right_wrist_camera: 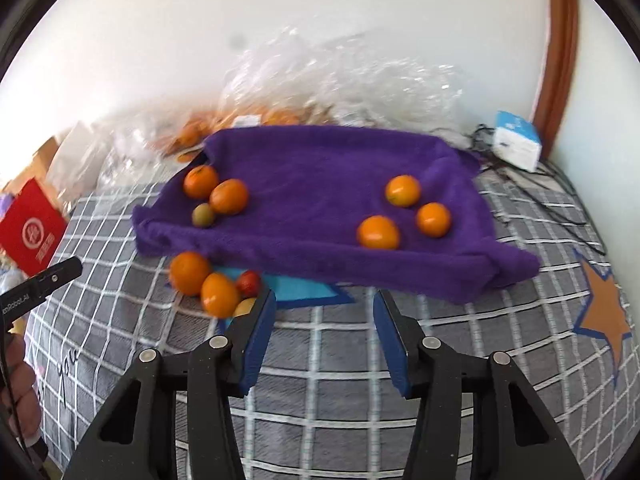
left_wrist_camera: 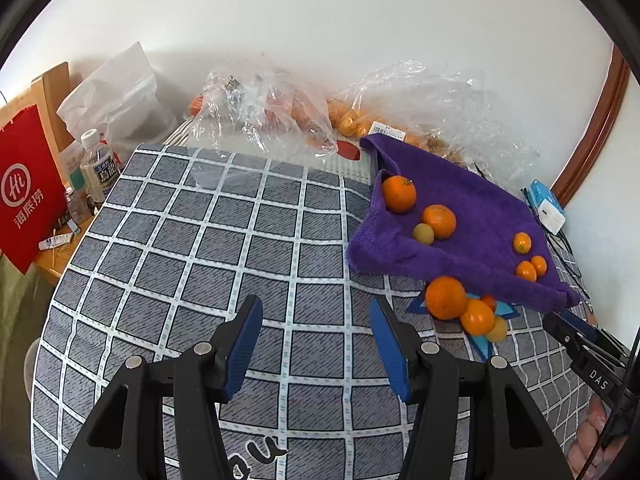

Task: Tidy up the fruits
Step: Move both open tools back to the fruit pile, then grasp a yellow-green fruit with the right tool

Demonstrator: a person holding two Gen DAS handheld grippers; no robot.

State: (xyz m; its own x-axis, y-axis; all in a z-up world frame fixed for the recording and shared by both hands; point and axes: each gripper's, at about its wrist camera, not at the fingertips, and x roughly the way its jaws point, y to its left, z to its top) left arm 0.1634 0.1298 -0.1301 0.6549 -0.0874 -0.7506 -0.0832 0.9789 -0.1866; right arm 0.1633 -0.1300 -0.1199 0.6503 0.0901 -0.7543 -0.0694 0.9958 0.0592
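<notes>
Both claws, left claw (left_wrist_camera: 316,344) and right claw (right_wrist_camera: 324,340), are hanging spread and empty. Oranges (right_wrist_camera: 378,232) are lying on the purple towel (right_wrist_camera: 312,184); more fruits (right_wrist_camera: 190,273) are sitting near its left edge on the checked cloth (left_wrist_camera: 192,248).

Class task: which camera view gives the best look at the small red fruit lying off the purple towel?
The right wrist view: the small red fruit shows clearly beside the loose oranges. In the left wrist view, the fruit is a sliver behind an orange, under the purple towel's edge.
</notes>
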